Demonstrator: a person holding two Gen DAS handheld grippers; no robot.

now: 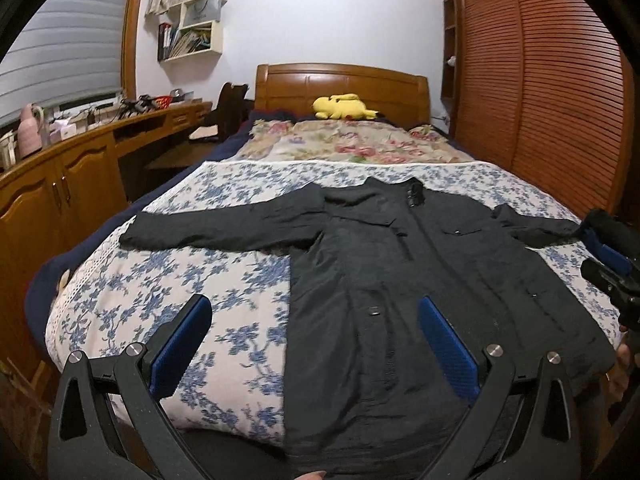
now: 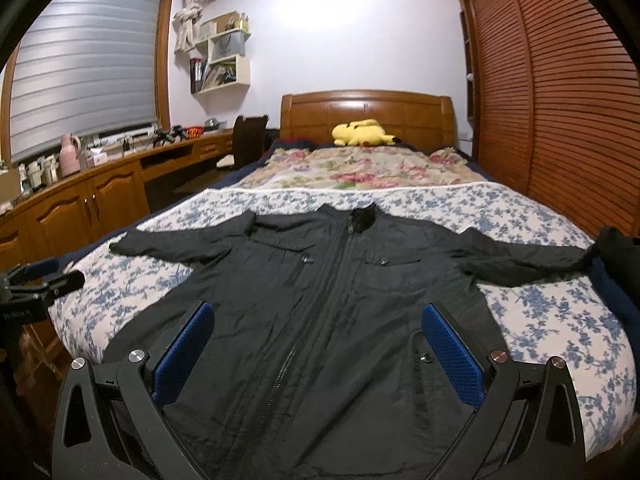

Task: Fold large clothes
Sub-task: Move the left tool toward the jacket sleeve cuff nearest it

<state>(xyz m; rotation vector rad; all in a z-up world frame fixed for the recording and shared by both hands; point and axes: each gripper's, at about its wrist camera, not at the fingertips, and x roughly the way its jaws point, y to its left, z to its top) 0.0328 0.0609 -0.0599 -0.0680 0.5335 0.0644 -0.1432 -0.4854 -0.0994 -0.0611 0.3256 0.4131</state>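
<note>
A large black jacket (image 1: 380,264) (image 2: 320,300) lies flat, front up, on the blue-flowered bedspread (image 1: 180,280) (image 2: 540,320), both sleeves spread sideways and the collar toward the headboard. My left gripper (image 1: 314,316) hovers open over the jacket's left hem edge, nothing between its blue pads. My right gripper (image 2: 318,320) is open above the jacket's lower middle, over the zipper. The right gripper (image 1: 612,264) also shows at the right border of the left wrist view; the left gripper (image 2: 40,280) shows at the left border of the right wrist view.
A yellow plush toy (image 1: 344,107) (image 2: 364,133) lies by the wooden headboard (image 1: 340,84), beyond a flowered quilt (image 1: 352,142). A wooden desk with cabinets (image 1: 80,160) runs along the left; slatted wardrobe doors (image 1: 540,80) stand on the right. A dark chair (image 2: 248,140) sits by the desk.
</note>
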